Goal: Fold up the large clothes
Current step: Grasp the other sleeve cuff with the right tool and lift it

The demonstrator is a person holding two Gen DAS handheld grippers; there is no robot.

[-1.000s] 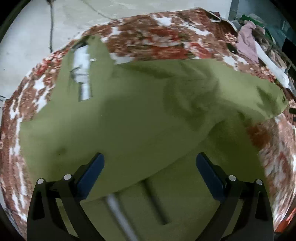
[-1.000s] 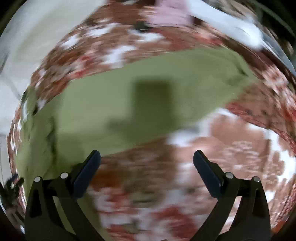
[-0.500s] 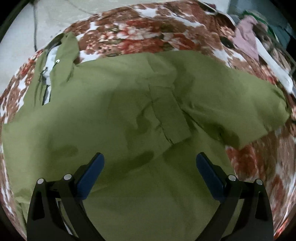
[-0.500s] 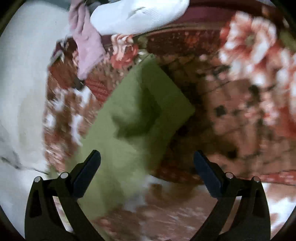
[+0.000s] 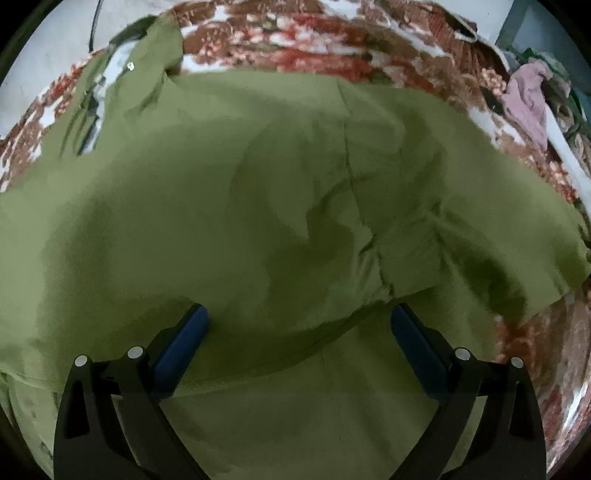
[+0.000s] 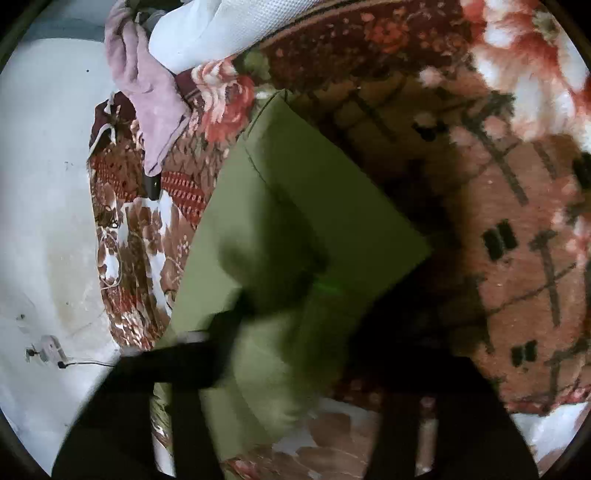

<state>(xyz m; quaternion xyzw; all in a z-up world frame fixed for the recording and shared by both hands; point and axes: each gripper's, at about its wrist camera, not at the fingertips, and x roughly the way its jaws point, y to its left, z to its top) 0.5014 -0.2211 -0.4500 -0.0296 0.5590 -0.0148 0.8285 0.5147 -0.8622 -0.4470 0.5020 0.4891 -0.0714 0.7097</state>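
A large olive-green garment (image 5: 280, 206) lies spread over a floral red, brown and white blanket (image 5: 303, 40). Its collar with a snap sits at the far left (image 5: 129, 66), and a sleeve reaches to the right (image 5: 517, 229). My left gripper (image 5: 299, 343) is open and hovers just over the garment's lower part, with a folded edge between its blue pads (image 5: 181, 347). In the right wrist view the sleeve end (image 6: 317, 206) lies on the blanket (image 6: 524, 236). My right gripper (image 6: 295, 332) is blurred and dark over the sleeve; whether its jaws hold cloth cannot be told.
A pile of other clothes, pink (image 6: 147, 92) and white (image 6: 221, 26), lies at the blanket's far edge and also shows in the left wrist view (image 5: 528, 96). Pale floor (image 6: 40, 192) with a cable and plug (image 6: 55, 354) surrounds the blanket.
The left gripper has moved lower and closer over the garment. The right gripper has dropped onto the sleeve end, and its fingers, clearly open before, are now blurred with motion.
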